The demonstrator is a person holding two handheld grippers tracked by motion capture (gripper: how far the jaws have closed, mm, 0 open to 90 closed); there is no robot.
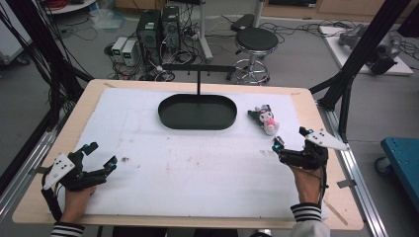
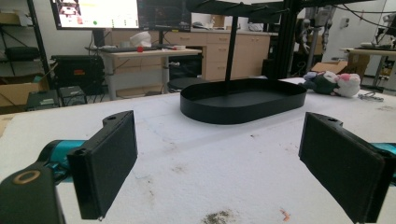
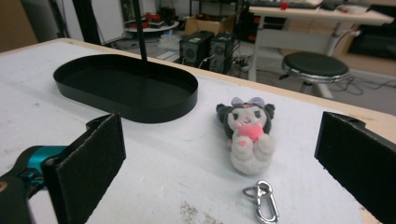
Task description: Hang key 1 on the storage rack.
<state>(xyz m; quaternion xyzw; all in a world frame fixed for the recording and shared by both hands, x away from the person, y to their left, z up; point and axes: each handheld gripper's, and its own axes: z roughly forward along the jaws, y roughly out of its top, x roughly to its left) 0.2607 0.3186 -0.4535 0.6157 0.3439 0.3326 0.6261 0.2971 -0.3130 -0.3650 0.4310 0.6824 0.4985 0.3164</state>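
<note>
My right tongs (image 3: 224, 172) gape empty before the plush toy (image 3: 246, 135); I may snag its metal clip (image 3: 262, 201) instead.

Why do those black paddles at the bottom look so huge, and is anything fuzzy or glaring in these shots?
Right gripper view: the jaws loom because the camera sits close; the plush toy and key clip look fairly sharp. Left gripper view: the black tray is clear, the monitor glares white. High view: soft, even light, faint shadows.
</note>
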